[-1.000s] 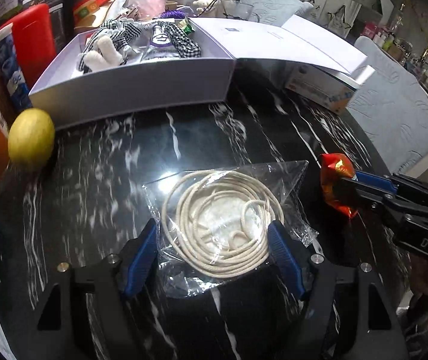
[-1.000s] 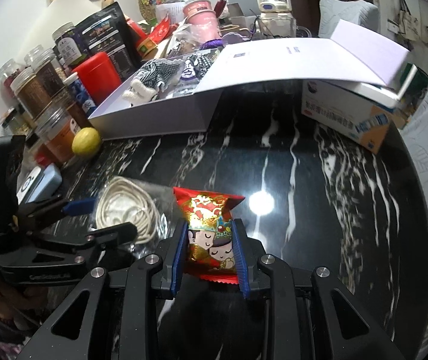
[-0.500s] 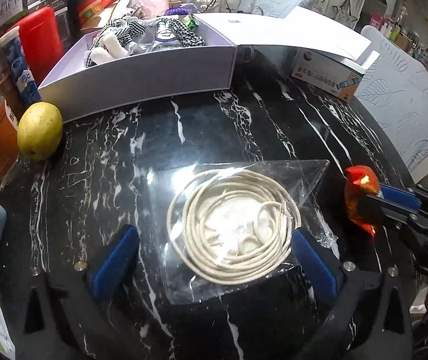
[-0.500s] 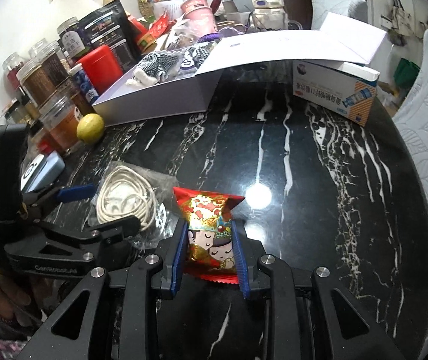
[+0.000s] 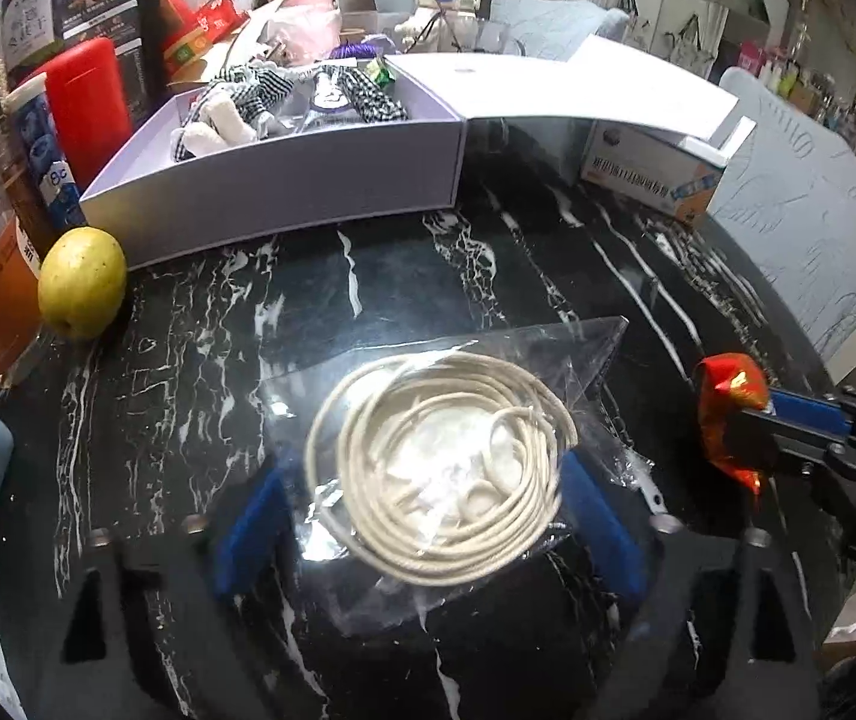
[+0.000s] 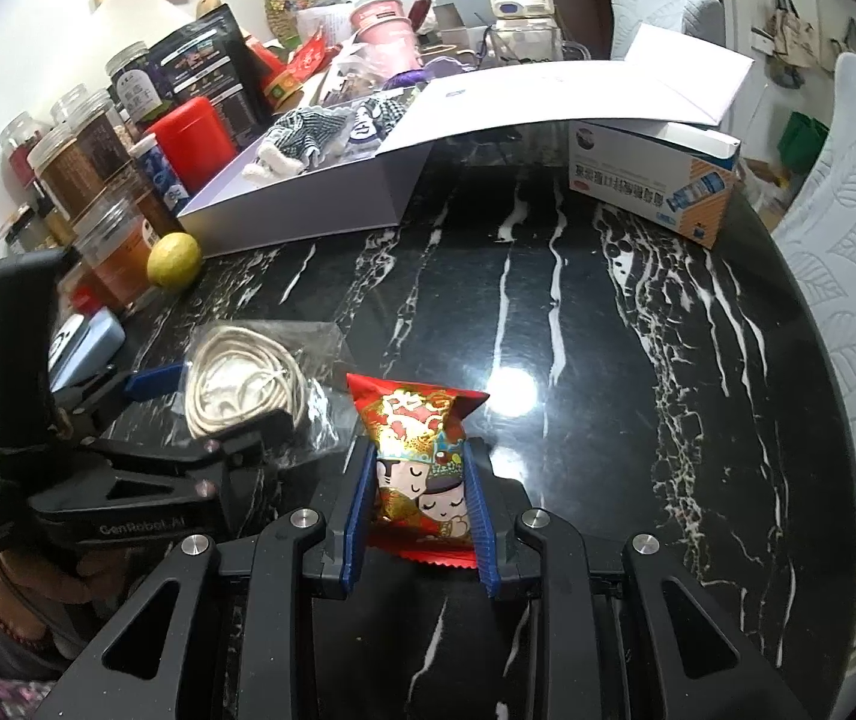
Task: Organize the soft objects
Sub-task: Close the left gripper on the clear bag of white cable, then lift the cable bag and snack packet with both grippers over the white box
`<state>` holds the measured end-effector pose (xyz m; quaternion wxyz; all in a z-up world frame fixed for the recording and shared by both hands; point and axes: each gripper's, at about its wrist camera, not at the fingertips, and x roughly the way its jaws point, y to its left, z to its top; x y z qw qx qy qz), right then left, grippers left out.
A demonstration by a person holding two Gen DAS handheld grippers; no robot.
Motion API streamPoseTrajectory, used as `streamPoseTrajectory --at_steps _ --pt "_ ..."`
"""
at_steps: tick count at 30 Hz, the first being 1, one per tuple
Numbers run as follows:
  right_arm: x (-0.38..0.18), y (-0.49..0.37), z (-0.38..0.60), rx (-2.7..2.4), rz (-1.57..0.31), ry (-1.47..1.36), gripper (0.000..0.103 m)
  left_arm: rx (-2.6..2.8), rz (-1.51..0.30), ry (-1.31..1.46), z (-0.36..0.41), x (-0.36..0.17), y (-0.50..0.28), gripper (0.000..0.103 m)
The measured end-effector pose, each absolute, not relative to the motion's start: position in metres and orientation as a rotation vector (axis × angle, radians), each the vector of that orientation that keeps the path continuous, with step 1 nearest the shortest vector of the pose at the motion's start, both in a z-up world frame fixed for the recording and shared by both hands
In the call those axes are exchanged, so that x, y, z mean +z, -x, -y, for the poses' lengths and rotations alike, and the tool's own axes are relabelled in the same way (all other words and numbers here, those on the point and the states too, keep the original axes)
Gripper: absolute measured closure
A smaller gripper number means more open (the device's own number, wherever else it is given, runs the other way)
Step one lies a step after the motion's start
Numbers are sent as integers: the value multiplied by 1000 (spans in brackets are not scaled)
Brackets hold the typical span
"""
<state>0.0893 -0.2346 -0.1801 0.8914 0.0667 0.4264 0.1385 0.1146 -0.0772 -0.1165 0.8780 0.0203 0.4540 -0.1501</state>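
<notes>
Snack packet: a red and gold foil packet with a cartoon couple printed on it, puffy and crinkled, standing with its long axis running away from the right wrist camera; its serrated bottom seam is nearest the camera and its top edge points toward the far side of the bench.
Right gripper: the right gripper pinches the packet's lower half between its blue ribbed pads, one on each side; it reaches forward level above the bench.
Cord bag: a clear, wrinkled plastic bag holding a flat round coil of cream cord; the coil lies face up, and one corner of the bag points toward the far right of the bench.
Left gripper: the left gripper has its blue pads against the two sides of the bag, the plastic bunched between them; the picture is blurred there, so how firm the grip is cannot be told. In the right wrist view it sits just left of the packet.
Bench: glossy black stone with white veins, round-edged, reflecting a lamp.
White box: an open, shallow cardboard box at the far side, lid folded out to the right, with checked soft toys lying inside.
Nearby: a yellow-green round fruit left of the box, beside jars; a printed carton under the lid.
</notes>
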Motion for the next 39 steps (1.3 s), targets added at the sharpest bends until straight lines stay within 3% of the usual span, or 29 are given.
streamPoseTrajectory --at_steps 3,7,16,39 --pt "-181 -90 234 293 -886 -144 75 -353 -928 -32 76 -114 -111 42" --pt "-182 -90 233 313 -888 -165 75 -378 -914 -7 76 -110 -103 54" --pt "-176 -84 226 334 -866 -168 75 -371 -877 30 65 -92 -85 71" --pt "-147 -72 191 444 -787 -145 75 -296 -738 39 31 -46 -51 79"
